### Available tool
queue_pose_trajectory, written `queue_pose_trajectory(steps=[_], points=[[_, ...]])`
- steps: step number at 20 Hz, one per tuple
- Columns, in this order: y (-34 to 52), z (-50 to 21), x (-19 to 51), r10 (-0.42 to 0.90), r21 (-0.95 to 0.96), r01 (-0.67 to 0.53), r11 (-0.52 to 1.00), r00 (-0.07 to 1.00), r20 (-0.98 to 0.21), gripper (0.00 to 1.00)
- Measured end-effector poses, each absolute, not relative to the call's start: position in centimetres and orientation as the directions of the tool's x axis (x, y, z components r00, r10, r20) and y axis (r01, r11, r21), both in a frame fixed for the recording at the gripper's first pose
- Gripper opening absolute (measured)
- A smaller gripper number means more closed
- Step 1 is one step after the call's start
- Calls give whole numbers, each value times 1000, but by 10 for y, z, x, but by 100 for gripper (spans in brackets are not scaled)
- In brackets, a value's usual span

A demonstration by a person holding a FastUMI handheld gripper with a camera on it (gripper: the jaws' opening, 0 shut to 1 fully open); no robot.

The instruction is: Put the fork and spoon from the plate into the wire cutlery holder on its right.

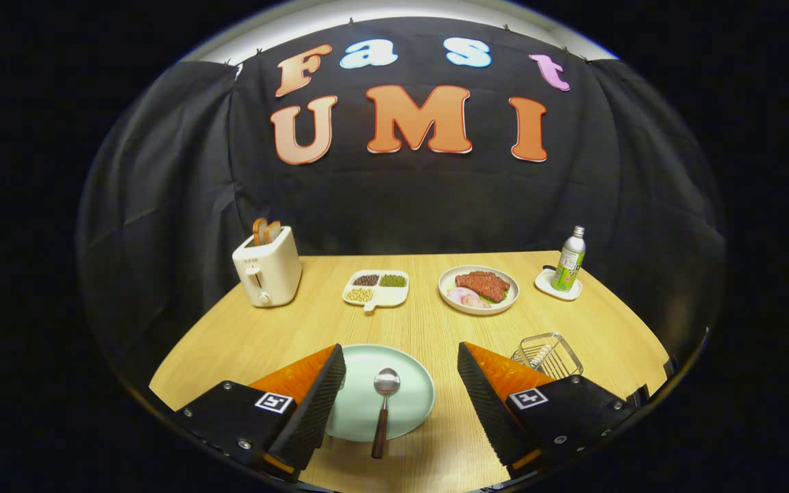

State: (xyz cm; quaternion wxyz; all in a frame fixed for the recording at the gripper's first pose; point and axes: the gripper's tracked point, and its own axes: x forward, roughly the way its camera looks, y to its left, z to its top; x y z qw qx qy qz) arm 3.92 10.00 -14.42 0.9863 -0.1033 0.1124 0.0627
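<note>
Stage: While the gripper (401,404) hangs low over the near edge of the wooden table (429,322), nothing is held yet, so I judge the spoon pick-up is the step in hand.
Jaws: spread wide and released, one finger on each side of the lower middle of the frame, touching nothing.
Spoon: a metal spoon with a dark brown handle (382,411) lies between the fingers, its bowl resting on the pale green round plate (411,394) and its handle running down over the plate's near rim onto the table.
Fork: I cannot tell where it is; no fork is plainly visible on the plate, and the left finger covers the plate's left part.
Holder: a wire cutlery holder (547,355) stands at lower right of the frame, just beyond the right finger and to the right of the plate; a few thin metal lines show inside it, too small to identify.
Handling: the spoon is probably light and stiff, its polished bowl slippery, and it lies flat, so a pinch could skid.
Grip: the handle looks the best place to hold, near where it crosses the rim and stands a little clear of the table.
Risk: clamping on the bowl may let it twist out or nudge the plate.
</note>
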Motion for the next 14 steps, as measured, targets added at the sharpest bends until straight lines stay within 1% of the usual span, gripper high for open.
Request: queue_pose_trajectory(steps=[3,6,9,11,12,14], points=[[104,-171,48,117,-180,-174,968,950,-291,99],[102,-195,56,103,-208,-182,961,935,-340,99],[101,-224,54,89,-220,-198,955,901,-426,99],[101,-237,54,77,-230,-202,952,884,-461,99],[101,-243,54,74,-233,-207,950,877,-475,98],[100,-253,52,65,-237,-210,948,862,-502,93]])
